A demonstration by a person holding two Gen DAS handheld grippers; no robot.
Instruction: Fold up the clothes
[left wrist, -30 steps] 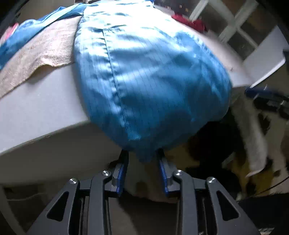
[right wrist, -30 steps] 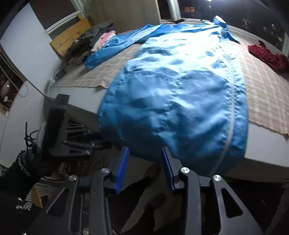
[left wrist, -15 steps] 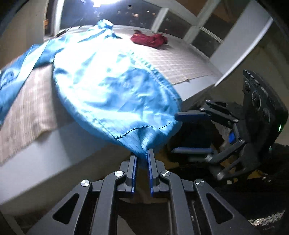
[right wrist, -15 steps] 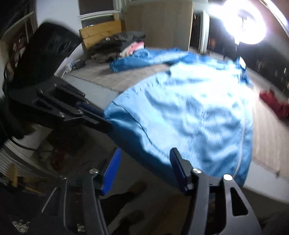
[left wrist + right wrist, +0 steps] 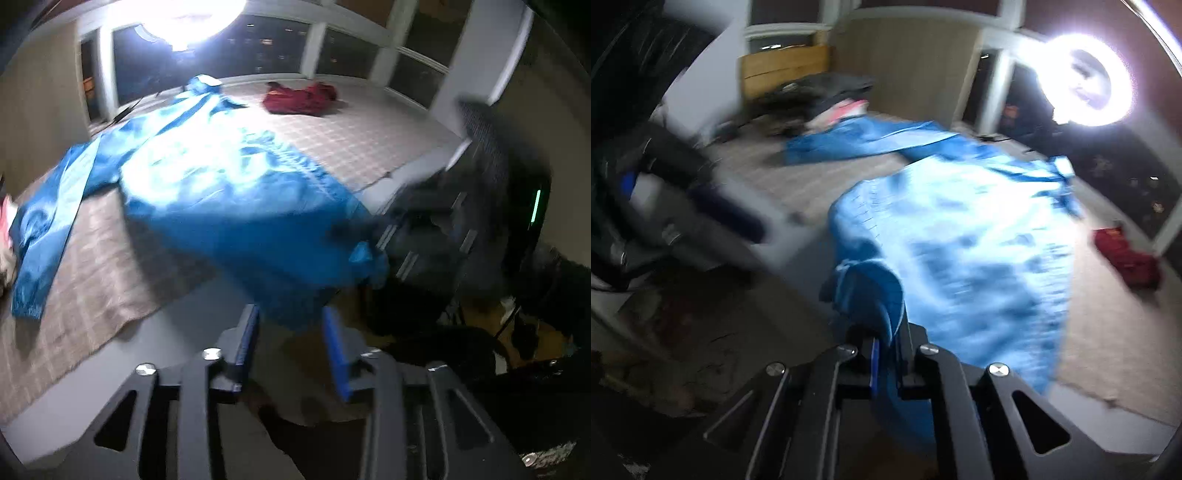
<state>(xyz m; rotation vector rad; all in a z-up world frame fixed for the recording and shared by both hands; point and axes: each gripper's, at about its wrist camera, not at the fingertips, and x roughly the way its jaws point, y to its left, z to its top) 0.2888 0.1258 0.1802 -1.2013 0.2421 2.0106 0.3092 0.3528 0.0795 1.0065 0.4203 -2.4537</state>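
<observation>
In the left wrist view, the left gripper (image 5: 291,332) is being pointed steeply down over the near edge of the bed (image 5: 184,332). Its jaws are being opened, and the hem of the blue garment (image 5: 229,199) is seen hanging between the blue pads (image 5: 338,354) without being pressed by them. One blue garment is being spread over one checked blanket (image 5: 354,136), with one sleeve laid out to the left. One red garment (image 5: 301,98) is lying farther back by the windows. The right gripper (image 5: 369,240) is blurred at the garment's right corner.

In the right wrist view, the right gripper (image 5: 886,354) is being angled down toward the bed's edge, its jaws pressed together on a bunched corner of the blue garment (image 5: 979,251), which is being lifted off the mattress there. One ring light (image 5: 1084,88) is glaring at upper right. One red garment (image 5: 1126,254) is lying at right, and one pile of dark and pink clothes (image 5: 820,96) is heaped at the far end. The left gripper (image 5: 713,206) is blurred at left.
</observation>
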